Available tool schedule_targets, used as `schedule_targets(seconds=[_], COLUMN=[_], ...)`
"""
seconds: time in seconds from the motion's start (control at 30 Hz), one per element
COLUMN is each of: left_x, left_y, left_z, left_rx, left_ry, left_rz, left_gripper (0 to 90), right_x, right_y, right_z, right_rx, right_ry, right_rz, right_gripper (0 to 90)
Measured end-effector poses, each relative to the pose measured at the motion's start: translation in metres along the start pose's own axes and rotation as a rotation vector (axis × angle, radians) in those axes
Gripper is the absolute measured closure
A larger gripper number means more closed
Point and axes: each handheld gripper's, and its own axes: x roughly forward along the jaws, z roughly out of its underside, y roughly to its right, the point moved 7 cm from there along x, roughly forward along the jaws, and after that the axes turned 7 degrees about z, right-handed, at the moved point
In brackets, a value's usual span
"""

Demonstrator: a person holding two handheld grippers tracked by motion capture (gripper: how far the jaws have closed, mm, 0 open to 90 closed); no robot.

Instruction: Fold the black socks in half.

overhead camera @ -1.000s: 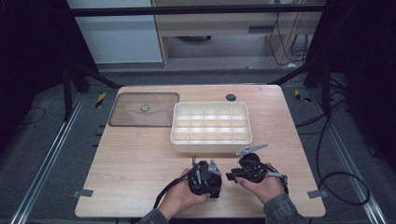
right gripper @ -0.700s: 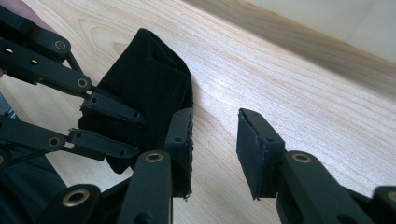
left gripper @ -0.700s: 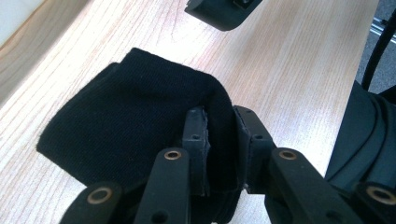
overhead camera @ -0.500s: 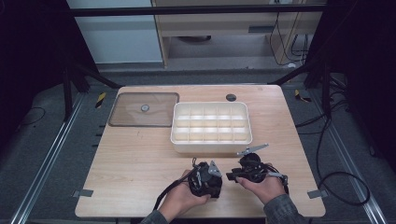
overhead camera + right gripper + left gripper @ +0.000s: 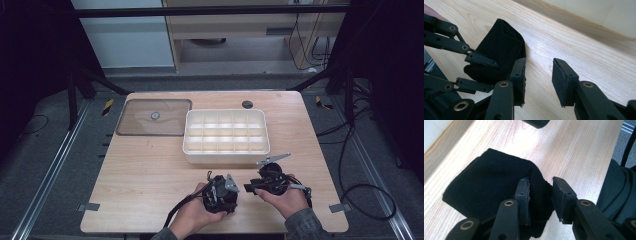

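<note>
A folded black cloth [image 5: 489, 182] lies on the wooden table [image 5: 150, 185] near the front edge. In the left gripper view my left gripper [image 5: 540, 192] is open, and one end of the cloth sits between its jaws. From the right gripper view the cloth [image 5: 501, 42] lies to the left, with the left gripper [image 5: 494, 76] straddling it. My right gripper [image 5: 539, 75] is open just beside the cloth, over bare wood, with nothing between its jaws. The high view shows both hands holding the left gripper [image 5: 234, 194] and the right gripper [image 5: 250, 187] close together.
A white tray [image 5: 226, 150] with several compartments stands mid-table just beyond the grippers. A clear lid [image 5: 150, 117] lies flat to its left. A small dark round spot [image 5: 247, 104] sits near the far edge. Bare wood stretches along the front left.
</note>
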Motion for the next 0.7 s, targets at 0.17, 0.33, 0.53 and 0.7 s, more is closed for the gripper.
schedule_targets(seconds=[0.17, 0.33, 0.53, 0.7], left_x=[-0.005, -0.012, -0.015, -0.014], left_y=[0.005, 0.012, 0.016, 0.017], left_z=[-0.003, -0.007, -0.009, -0.009], left_rx=[0.009, 0.020, 0.028, 0.032], left_ry=[0.006, 0.026, 0.034, 0.029], left_rz=[-0.007, -0.001, 0.006, 0.007], left_gripper=[61.3, 59.5, 59.4, 59.4], right_x=[-0.006, -0.009, -0.010, -0.011], right_y=[0.000, 0.000, -0.001, -0.001], right_z=[-0.004, -0.006, -0.007, -0.008], right_rx=[-0.004, -0.004, -0.005, -0.006], right_ry=[0.011, 0.013, 0.014, 0.016], right_rz=[0.005, 0.009, 0.014, 0.011], right_gripper=[62.9, 62.8, 62.3, 62.3])
